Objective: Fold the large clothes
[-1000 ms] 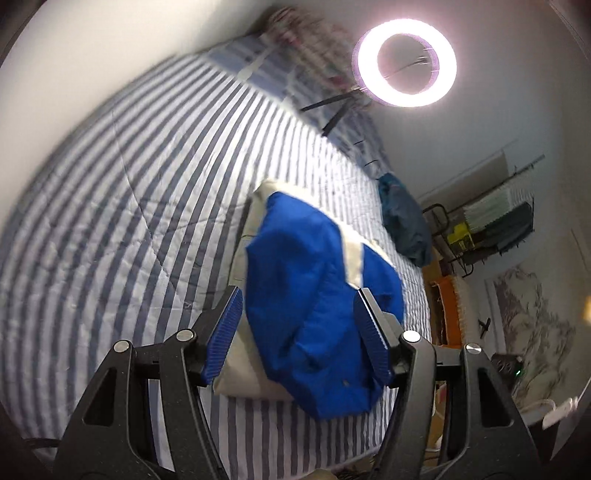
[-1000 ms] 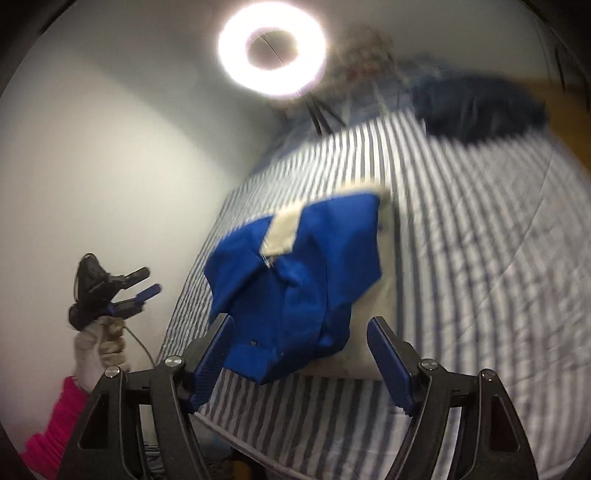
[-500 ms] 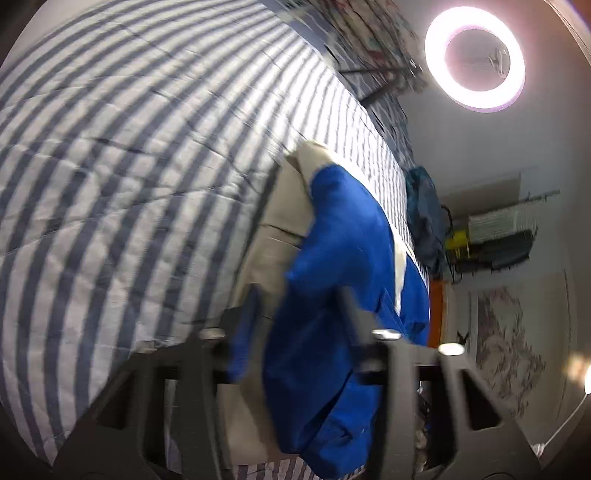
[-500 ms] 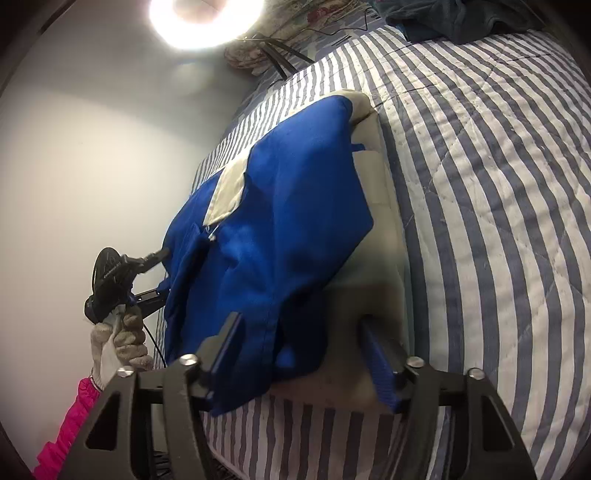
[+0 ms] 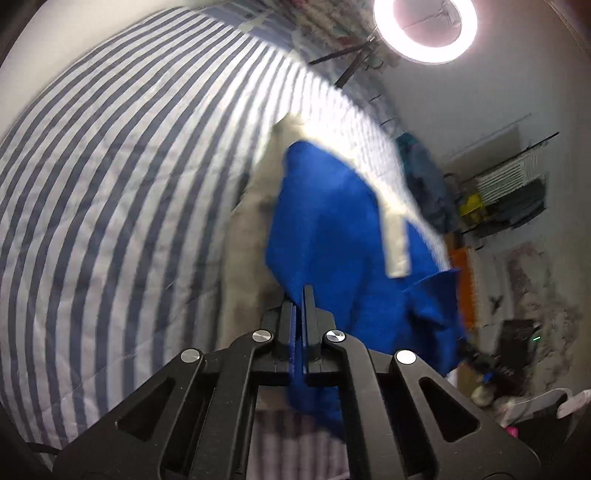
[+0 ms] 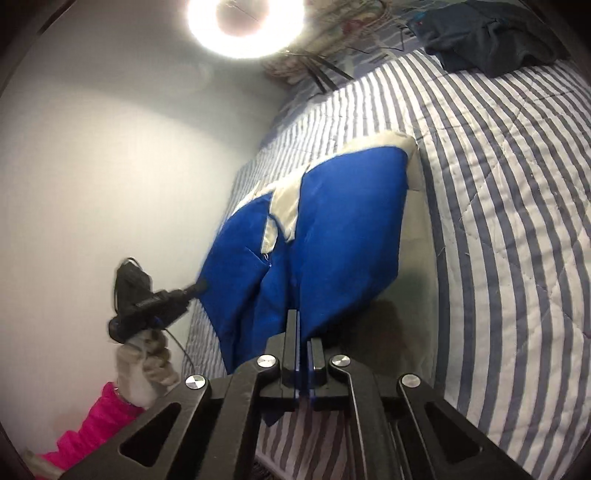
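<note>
Both grippers clamped on the near edge of the blue-and-cream garment on the striped bed.

Your left gripper (image 5: 298,291), lower centre of the left wrist view, has its jaws closed on blue cloth of the garment (image 5: 332,229); fabric runs down between the pads. Your right gripper (image 6: 302,325), lower centre of the right wrist view, is likewise pinched shut on the garment's blue hem. The garment lies mid-frame on the striped bedcover (image 6: 498,184), its near edge lifted. A dark garment (image 6: 487,33) sits upper right. Your gloved left hand (image 6: 144,362), pink sleeve (image 6: 92,424), shows lower left. Ring light (image 5: 424,26) at top.
</note>
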The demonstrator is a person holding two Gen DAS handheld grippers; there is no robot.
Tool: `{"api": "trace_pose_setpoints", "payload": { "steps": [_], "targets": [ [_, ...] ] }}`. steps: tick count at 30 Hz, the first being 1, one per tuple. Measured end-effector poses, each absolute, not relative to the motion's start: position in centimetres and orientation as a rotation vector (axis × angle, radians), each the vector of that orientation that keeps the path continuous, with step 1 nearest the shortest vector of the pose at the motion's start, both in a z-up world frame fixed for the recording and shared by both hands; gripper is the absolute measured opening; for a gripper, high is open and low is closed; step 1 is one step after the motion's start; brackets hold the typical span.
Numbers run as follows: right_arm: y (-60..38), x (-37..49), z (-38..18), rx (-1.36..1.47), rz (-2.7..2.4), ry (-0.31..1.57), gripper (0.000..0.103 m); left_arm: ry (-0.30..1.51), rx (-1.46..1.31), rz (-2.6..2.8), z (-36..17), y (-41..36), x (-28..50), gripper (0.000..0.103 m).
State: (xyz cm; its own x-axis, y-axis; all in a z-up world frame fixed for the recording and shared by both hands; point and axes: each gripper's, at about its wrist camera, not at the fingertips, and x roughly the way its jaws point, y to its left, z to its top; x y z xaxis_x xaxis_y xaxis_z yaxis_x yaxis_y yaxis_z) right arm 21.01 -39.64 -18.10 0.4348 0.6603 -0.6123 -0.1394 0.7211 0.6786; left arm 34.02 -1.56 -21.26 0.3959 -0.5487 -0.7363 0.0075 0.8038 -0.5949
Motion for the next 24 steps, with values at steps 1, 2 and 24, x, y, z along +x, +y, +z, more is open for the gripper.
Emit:
{"api": "trace_pose_setpoints", "payload": {
  "steps": [1, 2, 24],
  "targets": [
    [-39.6, 20.9, -18.5, 0.558, 0.518, 1.021, 0.000, 1.147, -0.540, -0.357, -22.4, -1.7, 34.0, 0.000],
    [-39.6, 21.0, -19.3, 0.545, 0.505, 1.041, 0.000, 1.171, -0.535, -0.338, -23.4, -1.7, 33.9, 0.000],
    [-35.0, 28.3, -12.1, 0.069, 0.361, 0.861, 0.029, 0.901, -0.169, -0.312, -12.3, -9.1, 40.2, 0.000]
  ]
}}
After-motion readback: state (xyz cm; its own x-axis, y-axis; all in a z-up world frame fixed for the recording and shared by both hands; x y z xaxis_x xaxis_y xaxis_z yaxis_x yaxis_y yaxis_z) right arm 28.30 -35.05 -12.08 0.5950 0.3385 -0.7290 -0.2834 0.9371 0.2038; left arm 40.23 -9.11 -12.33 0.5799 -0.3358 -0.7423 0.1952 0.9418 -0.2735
